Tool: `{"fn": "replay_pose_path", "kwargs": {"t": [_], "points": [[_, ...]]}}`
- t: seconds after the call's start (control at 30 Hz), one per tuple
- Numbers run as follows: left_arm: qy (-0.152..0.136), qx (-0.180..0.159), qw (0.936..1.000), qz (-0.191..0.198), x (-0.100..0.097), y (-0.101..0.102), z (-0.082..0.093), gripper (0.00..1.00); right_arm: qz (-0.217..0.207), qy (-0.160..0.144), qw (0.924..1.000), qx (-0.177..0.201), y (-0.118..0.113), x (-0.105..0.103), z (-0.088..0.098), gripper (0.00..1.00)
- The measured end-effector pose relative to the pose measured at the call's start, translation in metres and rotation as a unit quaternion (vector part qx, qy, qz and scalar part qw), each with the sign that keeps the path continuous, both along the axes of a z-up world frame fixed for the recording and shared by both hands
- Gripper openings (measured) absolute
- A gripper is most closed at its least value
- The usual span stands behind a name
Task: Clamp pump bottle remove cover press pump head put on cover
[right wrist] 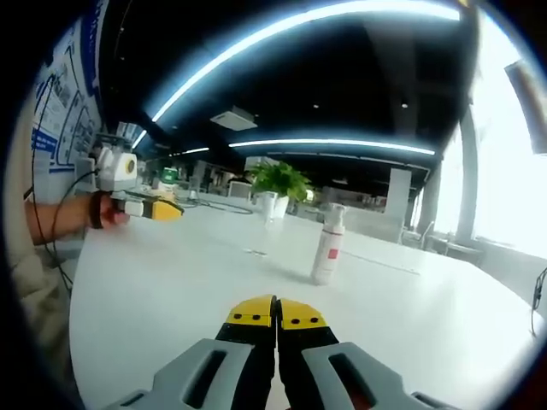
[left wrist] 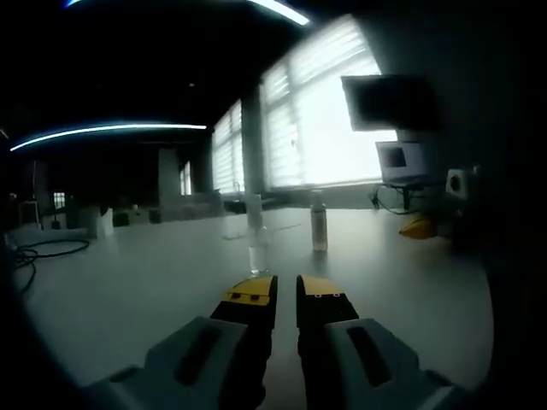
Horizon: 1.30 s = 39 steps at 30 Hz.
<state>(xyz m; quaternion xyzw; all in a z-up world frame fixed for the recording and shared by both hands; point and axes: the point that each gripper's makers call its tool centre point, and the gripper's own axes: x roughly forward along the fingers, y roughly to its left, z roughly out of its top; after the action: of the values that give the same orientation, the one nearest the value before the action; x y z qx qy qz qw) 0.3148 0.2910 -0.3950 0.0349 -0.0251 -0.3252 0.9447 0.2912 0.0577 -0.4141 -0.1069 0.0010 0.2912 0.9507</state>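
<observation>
Pump bottle (right wrist: 327,246) stands upright on the white table (right wrist: 154,282), out toward the middle of the top and well apart from both tools, its long axis vertical and its clear cover seemingly on over the pump head. From the right gripper (right wrist: 276,311), whose yellow-tipped jaws are pressed together with nothing between them, the bottle lies ahead and slightly to the right; a clear cup-like object (right wrist: 270,207) stands farther back, near a potted plant (right wrist: 279,181). From the left gripper (left wrist: 286,289), whose jaws stand a narrow gap apart and hold nothing, the same bottle (left wrist: 319,222) appears ahead and slightly right, with a clear object (left wrist: 256,243) closer in along the jaw line, its identity hard to judge against the bright windows. In the right gripper view the person's hand (right wrist: 104,213) carries the left tool low over the table's left edge. Neither tool looks clearly nearer; both point level across the top, and clamping the bottle's body would call for a forward reach with jaws spread wider.
</observation>
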Motion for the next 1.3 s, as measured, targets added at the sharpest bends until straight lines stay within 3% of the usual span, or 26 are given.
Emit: {"fn": "replay_pose_path", "kwargs": {"t": [0.13, 0.23, 0.47, 0.8, 1.17, 1.3], "points": [[0.016, 0.004, 0.9999, -0.005, -0.001, -0.003, -0.006, 0.02, -0.005, -0.001, 1.0, 0.007, -0.003, 0.0, 0.002, 0.0], [-0.001, 0.007, 0.9999, -0.007, -0.003, -0.002, -0.002, 0.03, -0.004, -0.006, 1.0, 0.005, -0.003, 0.0, 0.003, 0.0], [0.009, 0.018, 0.9998, 0.001, 0.003, -0.002, -0.007, 0.04, -0.02, 0.015, 0.9991, 0.034, -0.011, 0.004, 0.003, 0.0], [0.016, 0.039, 0.9991, 0.008, 0.002, -0.002, -0.014, 0.06, -0.017, 0.011, 0.9997, 0.014, -0.011, 0.004, -0.001, 0.0], [0.014, 0.039, 0.999, 0.019, 0.003, 0.002, -0.014, 0.08, -0.016, 0.008, 0.9998, -0.004, -0.011, 0.005, -0.005, 0.0], [0.012, 0.035, 0.999, 0.025, 0.006, 0.006, -0.012, 0.15, -0.021, 0.006, 0.9997, -0.013, -0.012, 0.005, -0.007, 0.0]]}}
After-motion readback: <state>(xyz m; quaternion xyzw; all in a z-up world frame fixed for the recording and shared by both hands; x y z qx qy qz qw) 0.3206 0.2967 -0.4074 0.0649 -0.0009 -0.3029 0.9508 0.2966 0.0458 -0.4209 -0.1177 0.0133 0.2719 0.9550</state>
